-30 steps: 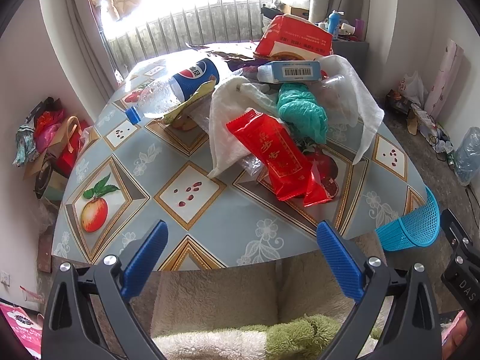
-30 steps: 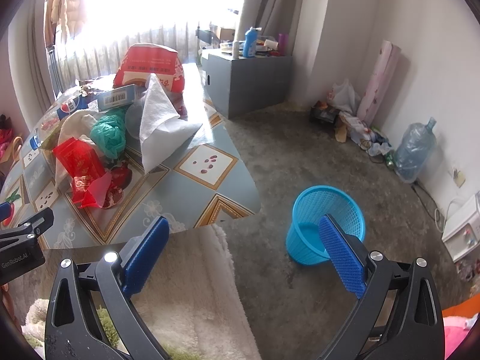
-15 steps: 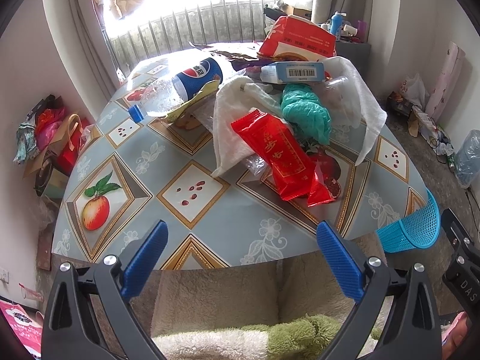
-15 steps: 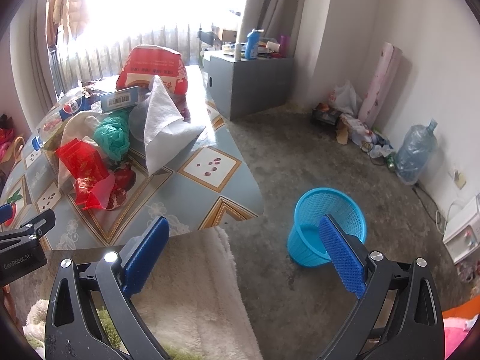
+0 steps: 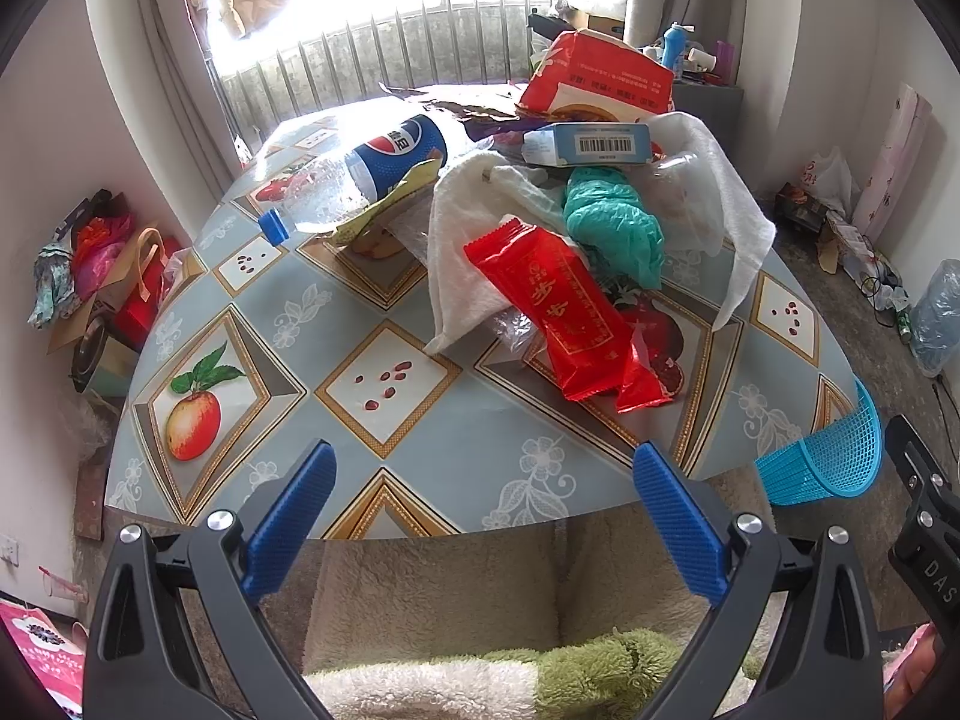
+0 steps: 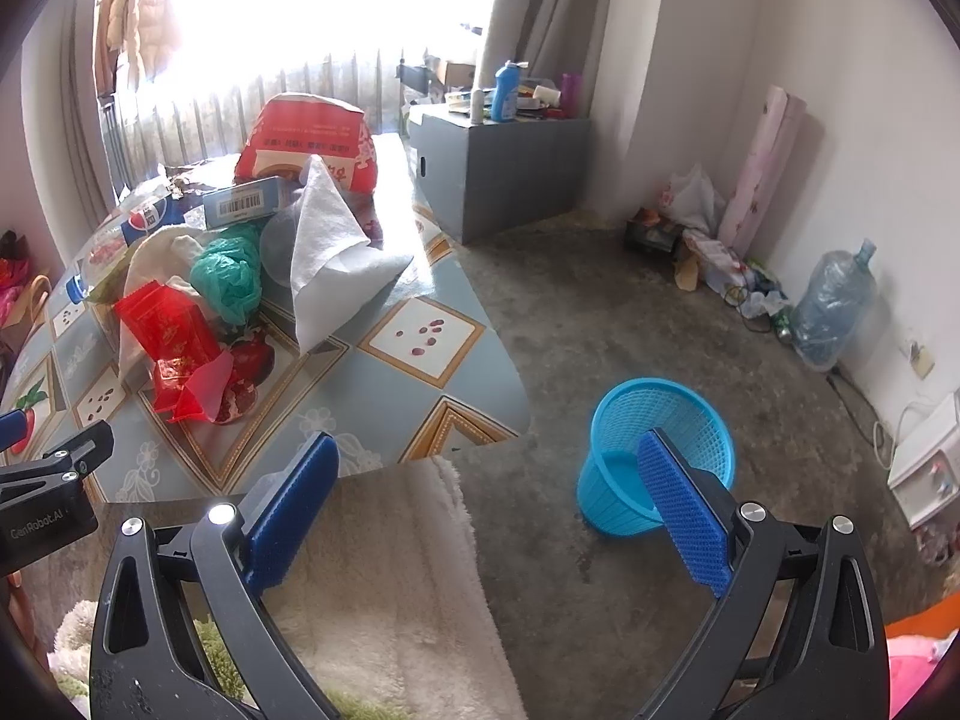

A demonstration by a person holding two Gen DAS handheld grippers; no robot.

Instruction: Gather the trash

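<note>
Right wrist view: blue basket (image 6: 657, 456) holds nothing.

Grey cabinet (image 6: 504, 171), water jug (image 6: 831, 306) (by the wall)

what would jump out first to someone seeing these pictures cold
A heap of trash on the fruit-patterned table: a red wrapper nearest, a teal bag behind it, a Pepsi bottle lying at the pile's left. On the floor beside the table stands an empty blue basket.
</note>
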